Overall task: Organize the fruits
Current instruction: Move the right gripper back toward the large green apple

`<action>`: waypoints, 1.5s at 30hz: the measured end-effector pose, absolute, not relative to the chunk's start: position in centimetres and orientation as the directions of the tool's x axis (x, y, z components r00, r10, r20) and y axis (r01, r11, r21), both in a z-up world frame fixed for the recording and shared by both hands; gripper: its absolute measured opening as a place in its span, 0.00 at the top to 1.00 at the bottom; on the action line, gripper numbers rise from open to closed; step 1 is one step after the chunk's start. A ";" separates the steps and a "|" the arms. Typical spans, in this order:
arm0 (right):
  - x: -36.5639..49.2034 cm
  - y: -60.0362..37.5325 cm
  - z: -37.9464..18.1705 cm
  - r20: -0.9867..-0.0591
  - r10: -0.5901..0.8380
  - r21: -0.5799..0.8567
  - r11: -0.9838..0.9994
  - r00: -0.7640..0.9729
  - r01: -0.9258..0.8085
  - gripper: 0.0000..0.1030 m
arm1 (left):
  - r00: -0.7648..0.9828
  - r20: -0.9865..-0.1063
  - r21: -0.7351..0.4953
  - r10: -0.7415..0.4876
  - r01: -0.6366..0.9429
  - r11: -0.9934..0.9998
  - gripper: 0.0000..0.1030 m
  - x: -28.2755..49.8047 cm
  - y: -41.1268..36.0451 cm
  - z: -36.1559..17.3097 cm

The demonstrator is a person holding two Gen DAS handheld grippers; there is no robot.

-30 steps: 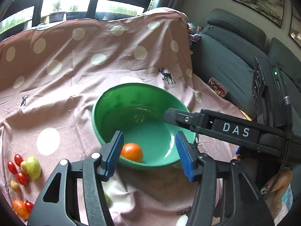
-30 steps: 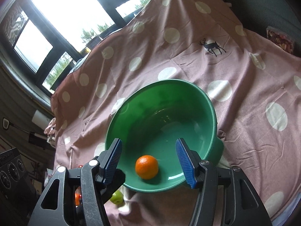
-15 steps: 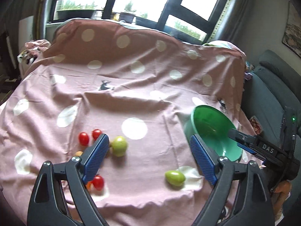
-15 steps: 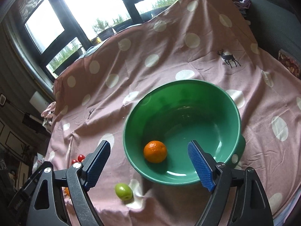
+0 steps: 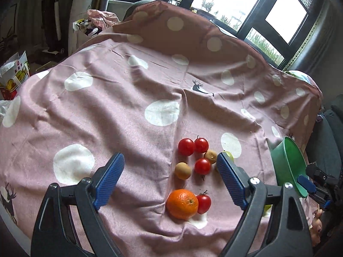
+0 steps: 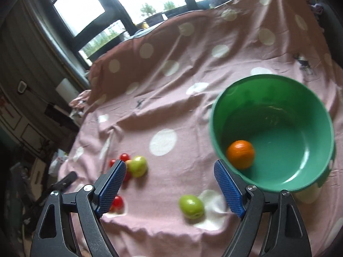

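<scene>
In the left wrist view my left gripper (image 5: 170,156) stands open over a cluster of fruit on the pink spotted cloth. An orange (image 5: 182,203) lies nearest, between the fingers, with a cherry tomato (image 5: 203,201) touching it. Further off are red tomatoes (image 5: 186,146) and two small brown fruits (image 5: 182,170). A green fruit (image 5: 229,155) is half hidden behind the right finger. My right gripper (image 6: 169,163) is open and holds nothing. The green bowl (image 6: 289,107) sits to its right with an orange (image 6: 240,154) inside. A green fruit (image 6: 191,206) lies between its fingers on the cloth.
Another green fruit (image 6: 139,166) and tomatoes (image 6: 125,156) lie left of the right gripper. The bowl (image 5: 285,162) stands near the cloth's right edge, beside a dark sofa (image 5: 330,128). A paper bag (image 5: 12,79) stands off the table's left side. Windows are behind.
Both grippers opened wider. The left one swung away from the bowl to the fruit cluster on the left. The right one drew back and left, so the bowl now sits to its right.
</scene>
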State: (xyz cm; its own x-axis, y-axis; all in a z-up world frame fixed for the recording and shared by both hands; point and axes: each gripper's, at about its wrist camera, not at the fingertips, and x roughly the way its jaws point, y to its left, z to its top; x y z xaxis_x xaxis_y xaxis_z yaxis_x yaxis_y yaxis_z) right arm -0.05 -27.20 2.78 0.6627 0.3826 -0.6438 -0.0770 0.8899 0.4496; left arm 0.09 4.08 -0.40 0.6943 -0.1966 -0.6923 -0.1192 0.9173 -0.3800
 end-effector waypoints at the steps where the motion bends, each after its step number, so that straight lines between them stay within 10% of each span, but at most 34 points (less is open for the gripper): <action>1: 0.2 -26.4 2.7 -0.635 0.424 0.479 0.872 0.646 -0.101 0.18 | 0.693 -0.688 -0.393 -0.213 -0.109 0.913 0.15 0.2 4.1 -0.6; 19: 8.8 -17.3 -3.9 -0.814 0.402 0.423 0.905 0.419 -0.047 0.60 | 0.679 -0.695 -0.426 -0.235 -0.126 0.896 0.16 0.8 4.7 -1.5; 45: 3.6 -20.2 -3.5 -0.831 0.369 0.348 0.929 0.415 -0.128 0.71 | 0.579 -0.734 -0.402 -0.357 0.054 0.914 0.27 1.5 -1.0 -3.0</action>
State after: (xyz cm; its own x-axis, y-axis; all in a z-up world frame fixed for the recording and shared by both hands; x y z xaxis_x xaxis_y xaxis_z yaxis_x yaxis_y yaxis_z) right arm 3.60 -20.19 -3.52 0.4151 0.3693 -0.8315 -0.1281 0.9285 0.3484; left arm 1.46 -1.03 -3.03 0.5787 -0.3565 -0.7335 0.0536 0.9141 -0.4020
